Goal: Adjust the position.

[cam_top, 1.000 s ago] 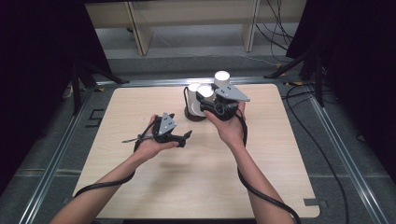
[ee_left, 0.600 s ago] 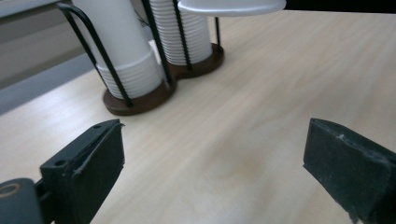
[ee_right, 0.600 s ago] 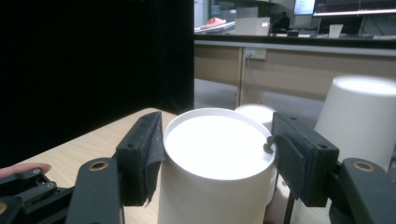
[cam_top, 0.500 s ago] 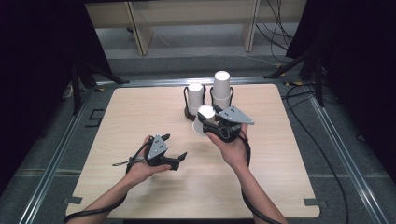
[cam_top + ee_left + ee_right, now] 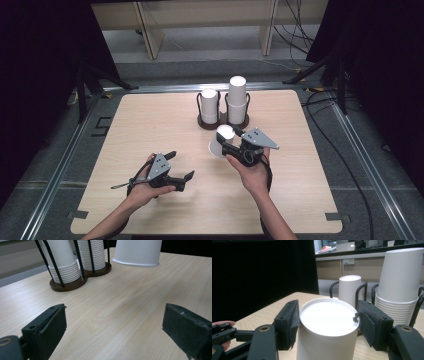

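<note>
White paper is what the right gripper (image 5: 328,327) has hold of: an upside-down cup (image 5: 327,332), its closed base facing the camera, pinched between the two black pads at either side. In the high view the right gripper (image 5: 239,147) carries this cup (image 5: 221,141) above the middle of the table (image 5: 150,120), apart from the wood — the left gripper view shows the cup's open rim (image 5: 136,263) hanging clear over the board. The left gripper (image 5: 180,167) sits nearer the person's side, its jaws spread wide with nothing between them, only bare tabletop.

Farther back stands the dark cup holder (image 5: 222,122) with two stacks of inverted cups, a shorter left stack (image 5: 210,105) and a taller right stack (image 5: 237,100), well apart from the carried cup.

The grip looks like the weak point. A thin paper wall gives easily, so a harder squeeze could buckle the cup, while a looser one could let it slide out and roll. If it is set down tilted, the rim may catch on one side and the cup tip over — and a swing back toward the holder could knock the tall stack.
</note>
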`<action>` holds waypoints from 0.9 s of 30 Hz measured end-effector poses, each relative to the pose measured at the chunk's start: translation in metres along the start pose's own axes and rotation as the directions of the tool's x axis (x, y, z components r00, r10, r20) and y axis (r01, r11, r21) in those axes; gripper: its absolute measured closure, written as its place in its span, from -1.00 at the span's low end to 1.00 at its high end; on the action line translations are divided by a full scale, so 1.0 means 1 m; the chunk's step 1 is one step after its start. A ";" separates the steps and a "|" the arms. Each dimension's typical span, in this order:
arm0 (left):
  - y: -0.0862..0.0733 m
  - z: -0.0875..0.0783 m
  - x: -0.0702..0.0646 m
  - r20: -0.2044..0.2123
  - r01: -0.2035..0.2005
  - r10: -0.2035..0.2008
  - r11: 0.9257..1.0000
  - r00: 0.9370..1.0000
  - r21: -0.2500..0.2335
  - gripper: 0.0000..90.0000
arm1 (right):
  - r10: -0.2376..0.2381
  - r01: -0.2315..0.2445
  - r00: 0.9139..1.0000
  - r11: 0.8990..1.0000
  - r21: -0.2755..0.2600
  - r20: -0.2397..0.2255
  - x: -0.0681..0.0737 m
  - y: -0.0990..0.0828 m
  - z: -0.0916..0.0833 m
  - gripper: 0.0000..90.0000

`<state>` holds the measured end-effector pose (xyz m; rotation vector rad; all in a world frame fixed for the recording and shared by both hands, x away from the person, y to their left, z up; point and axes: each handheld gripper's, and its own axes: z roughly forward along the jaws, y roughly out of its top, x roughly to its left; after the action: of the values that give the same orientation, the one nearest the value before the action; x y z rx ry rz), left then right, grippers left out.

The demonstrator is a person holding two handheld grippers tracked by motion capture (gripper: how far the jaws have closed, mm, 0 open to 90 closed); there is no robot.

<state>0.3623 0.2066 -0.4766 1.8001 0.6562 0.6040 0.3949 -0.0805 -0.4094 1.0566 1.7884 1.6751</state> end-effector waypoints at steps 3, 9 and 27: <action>0.000 -0.002 -0.004 0.002 0.002 -0.002 1.000 1.000 0.002 -0.89 | 0.035 -0.035 0.999 0.999 -0.001 -0.001 -0.002 -0.003 -0.002 -0.19; 0.000 0.004 -0.006 0.011 0.000 0.000 1.000 1.000 0.010 -0.89 | 0.069 -0.069 0.998 0.998 -0.001 -0.005 -0.009 -0.008 -0.005 -0.19; 0.008 0.022 -0.010 0.065 -0.001 0.000 1.000 0.998 0.007 -0.89 | 0.351 -0.350 0.935 0.936 0.027 -0.040 -0.033 -0.019 -0.001 -0.19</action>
<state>0.3711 0.1825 -0.4762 1.8186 0.6142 0.5417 0.4098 -0.1065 -0.4332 1.4264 1.7209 1.9008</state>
